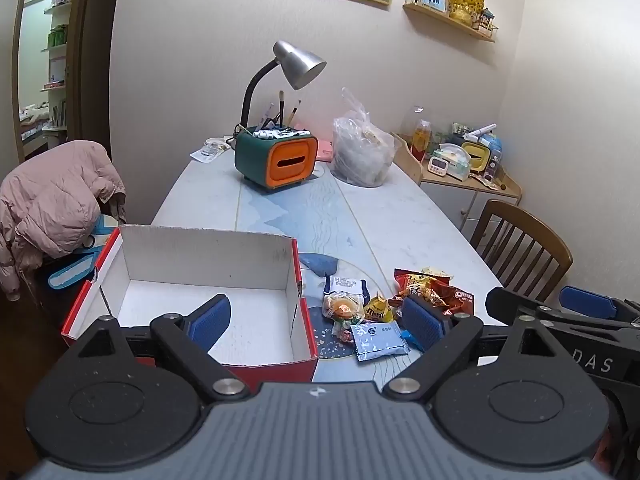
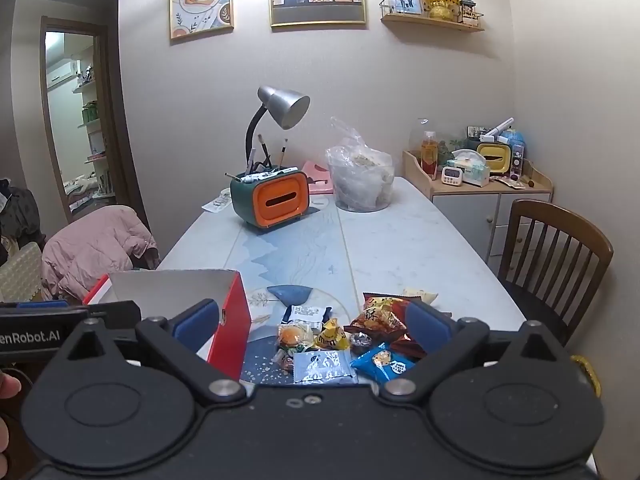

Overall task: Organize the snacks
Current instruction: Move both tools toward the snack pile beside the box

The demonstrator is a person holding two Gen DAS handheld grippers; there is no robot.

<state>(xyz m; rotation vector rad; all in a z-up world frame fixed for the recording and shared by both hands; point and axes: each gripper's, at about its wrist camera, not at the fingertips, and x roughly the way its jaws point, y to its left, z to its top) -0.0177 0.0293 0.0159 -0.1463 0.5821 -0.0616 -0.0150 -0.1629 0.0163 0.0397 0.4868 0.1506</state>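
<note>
Snacks [image 2: 340,344], small bright wrappers heaped beside open red box [image 1: 192,296].

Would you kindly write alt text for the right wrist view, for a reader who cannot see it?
The open right gripper hovers over a pile of snack packets on a pale table, with a red cardboard box to their left. Farther back stand a desk lamp, an orange-fronted organizer and a clear plastic bag.

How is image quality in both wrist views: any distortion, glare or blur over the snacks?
Left wrist: strong fisheye bending, dark vignetted corners; snack pile sharp, white box evenly lit. Right wrist: same distortion; slight sheen on the silver packet, snacks legible.
</note>
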